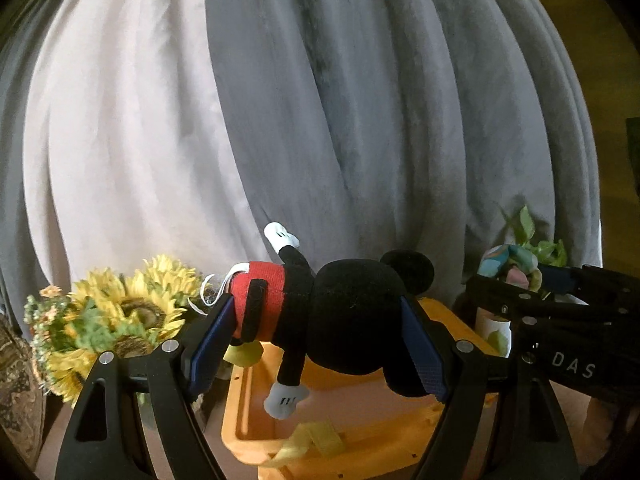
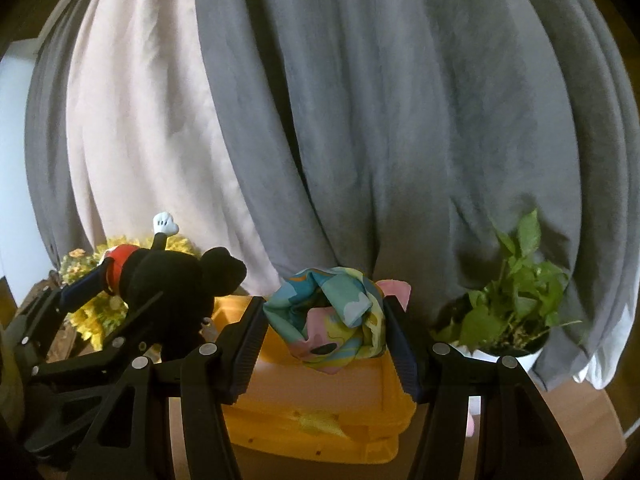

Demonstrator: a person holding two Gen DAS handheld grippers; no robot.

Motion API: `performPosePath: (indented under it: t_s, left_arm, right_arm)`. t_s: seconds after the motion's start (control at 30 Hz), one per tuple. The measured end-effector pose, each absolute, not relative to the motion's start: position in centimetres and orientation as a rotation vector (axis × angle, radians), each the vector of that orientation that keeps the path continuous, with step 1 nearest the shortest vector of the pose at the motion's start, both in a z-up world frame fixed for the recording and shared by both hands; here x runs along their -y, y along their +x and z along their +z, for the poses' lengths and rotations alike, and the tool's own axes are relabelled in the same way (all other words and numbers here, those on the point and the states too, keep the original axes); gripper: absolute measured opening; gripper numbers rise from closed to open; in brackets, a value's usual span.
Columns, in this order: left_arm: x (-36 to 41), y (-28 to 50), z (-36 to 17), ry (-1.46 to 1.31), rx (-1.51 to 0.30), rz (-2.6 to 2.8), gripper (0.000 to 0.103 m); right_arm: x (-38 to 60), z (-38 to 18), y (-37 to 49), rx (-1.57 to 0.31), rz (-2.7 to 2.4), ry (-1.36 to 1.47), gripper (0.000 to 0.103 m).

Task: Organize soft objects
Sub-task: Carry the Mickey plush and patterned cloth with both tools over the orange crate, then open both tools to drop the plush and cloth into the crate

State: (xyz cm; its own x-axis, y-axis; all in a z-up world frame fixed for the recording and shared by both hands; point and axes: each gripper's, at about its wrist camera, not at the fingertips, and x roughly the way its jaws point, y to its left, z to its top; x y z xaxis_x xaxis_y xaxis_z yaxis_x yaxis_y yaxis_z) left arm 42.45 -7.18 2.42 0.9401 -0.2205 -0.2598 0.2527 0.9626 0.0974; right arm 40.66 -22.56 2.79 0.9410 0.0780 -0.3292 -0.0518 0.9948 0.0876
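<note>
While the mouse plush (image 1: pixel 320 320) is clamped in the left claw (image 1: pixel 320 336) and the bundled scarf (image 2: pixel 332 312) in the right claw (image 2: pixel 324 336), both are held over the yellow bin (image 2: pixel 320 412). Each should be lowered well inside before release. The bin's floor and the worktop are largely hidden.

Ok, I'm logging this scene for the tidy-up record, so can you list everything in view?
mouse plush toy: one, black with red shorts, clamped sideways above the bin
cloth bundle: one, pastel multicolour, held above the bin
bin: one, yellow-orange, below both items
sunflowers: one bunch, yellow, left
potted plant: one, green leaves, right
curtains: grey and pale, behind everything
left hand-held gripper: black, blue pads, shut on the toy
right hand-held gripper: black, shut on the cloth
</note>
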Motion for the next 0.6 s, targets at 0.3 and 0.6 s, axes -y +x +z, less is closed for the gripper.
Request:
performPosePath:
  t_s: [0.3, 0.6]
  left_arm:
    - [7.8, 47.1, -0.6, 0.14, -0.361, -0.283, 0.082]
    - [8.7, 50.2, -3.0, 0.16, -0.459, -0.309, 0.09]
  right_arm:
    - [23.2, 0.5, 45.7, -0.429, 0.056, 0.09, 0.059]
    - [23.5, -2.2, 49.7, -0.526, 0.081, 0.094, 0.06]
